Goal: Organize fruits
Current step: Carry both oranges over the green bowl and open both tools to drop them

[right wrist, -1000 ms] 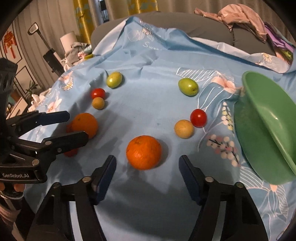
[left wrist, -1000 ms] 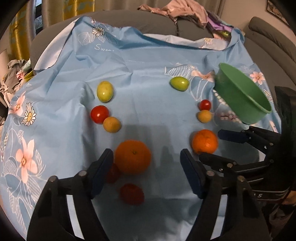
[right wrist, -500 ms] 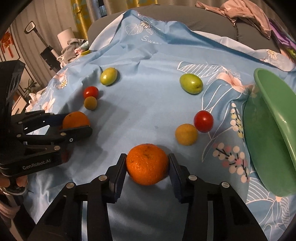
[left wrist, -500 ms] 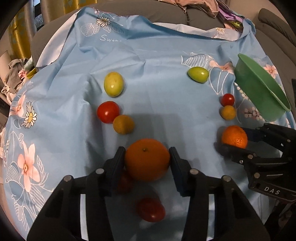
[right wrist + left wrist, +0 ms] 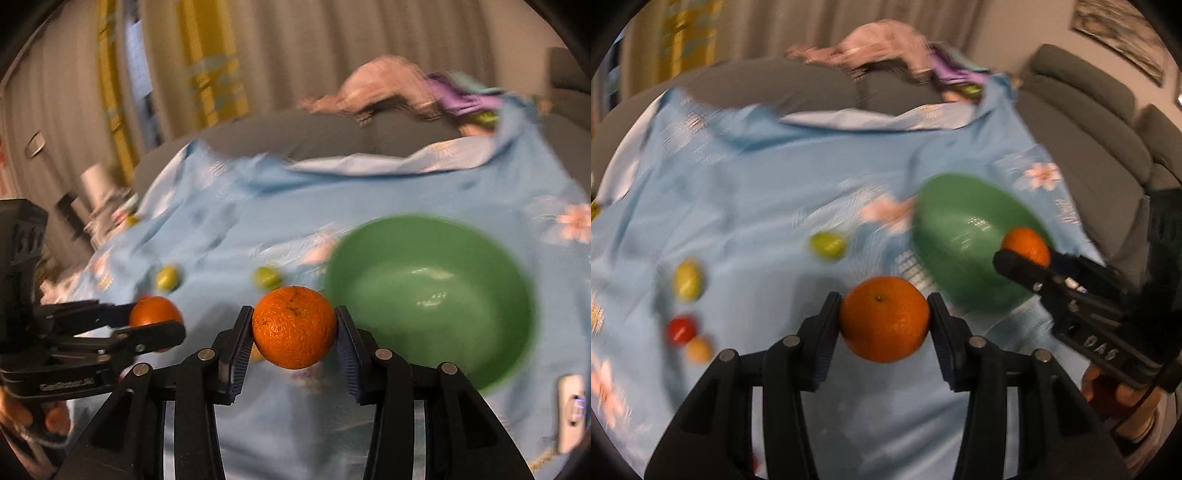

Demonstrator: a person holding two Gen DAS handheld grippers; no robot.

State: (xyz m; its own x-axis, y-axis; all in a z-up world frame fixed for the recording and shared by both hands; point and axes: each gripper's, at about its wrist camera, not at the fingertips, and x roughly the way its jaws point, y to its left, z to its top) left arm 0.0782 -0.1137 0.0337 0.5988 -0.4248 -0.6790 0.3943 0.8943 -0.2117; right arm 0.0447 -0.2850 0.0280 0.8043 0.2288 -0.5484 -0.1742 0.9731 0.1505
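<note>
Two oranges aloft over a blue floral cloth (image 5: 746,206), each pinched between a pair of black fingers. Left-hand orange (image 5: 884,319) clamped in the left gripper (image 5: 884,321), pads pressing its two sides, raised clear of the cloth just left of the green bowl (image 5: 945,236). Right-hand orange (image 5: 294,327) squeezed the same way in the right gripper (image 5: 294,328), held at the bowl's left rim; seen from the left wrist, the same fruit above the bowl's right side. Bowl tilted, shiny inside, nothing in it. Left of the bowl on the cloth: a green fruit (image 5: 827,245) nearest, farther left a yellow-green fruit (image 5: 687,282), then a red tomato (image 5: 681,329) with a small orange-yellow fruit (image 5: 698,349) touching or just beside it, all blurred. Beyond the bowl, the cloth's far edge folded over a grey sofa (image 5: 1082,122), with a pink garment (image 5: 882,40) heaped on the backrest. Pale and yellow curtains (image 5: 207,62) behind, blurred by motion
</note>
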